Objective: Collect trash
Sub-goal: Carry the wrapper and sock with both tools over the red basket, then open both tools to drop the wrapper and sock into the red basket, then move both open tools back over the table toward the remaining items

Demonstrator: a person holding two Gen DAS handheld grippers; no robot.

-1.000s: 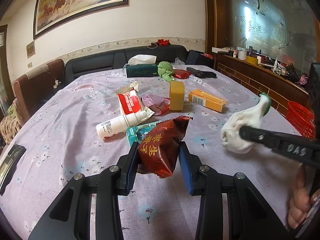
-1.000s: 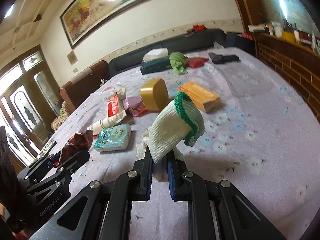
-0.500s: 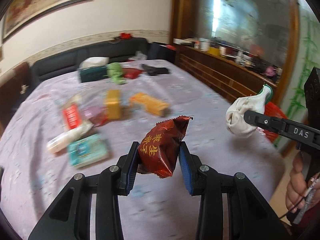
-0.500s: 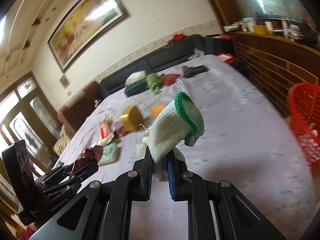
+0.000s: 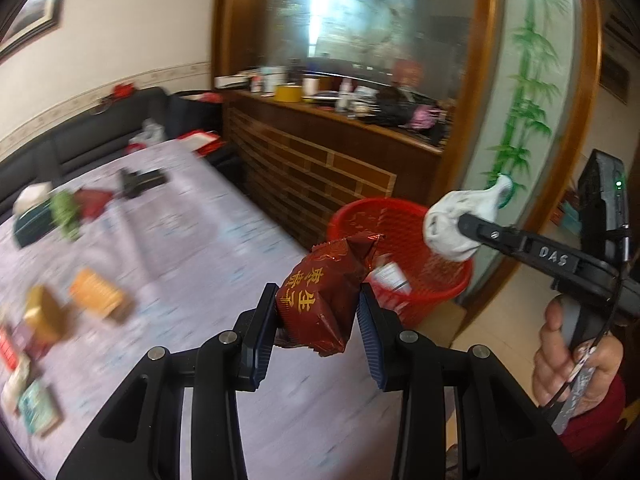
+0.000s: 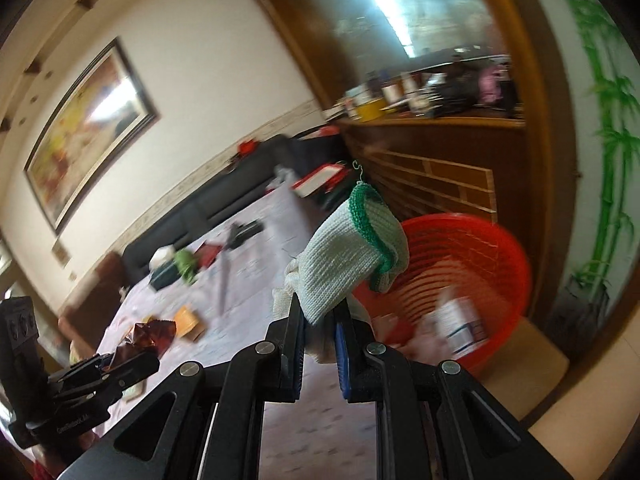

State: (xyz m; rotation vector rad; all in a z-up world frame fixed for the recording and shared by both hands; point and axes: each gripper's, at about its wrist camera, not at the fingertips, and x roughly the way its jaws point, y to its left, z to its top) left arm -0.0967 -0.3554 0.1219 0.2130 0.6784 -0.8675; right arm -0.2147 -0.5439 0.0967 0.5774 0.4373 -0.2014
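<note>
Two upright items (image 5: pixel 320 296), glove (image 6: pixel 348 268) cuff-up

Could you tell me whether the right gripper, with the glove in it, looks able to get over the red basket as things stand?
Probably yes. The right gripper is shut on the knitted glove, and the red basket stands open-topped on the floor just ahead, beyond the table edge, with nothing between them. The left gripper, shut on the snack packet, sits off to the side.
</note>
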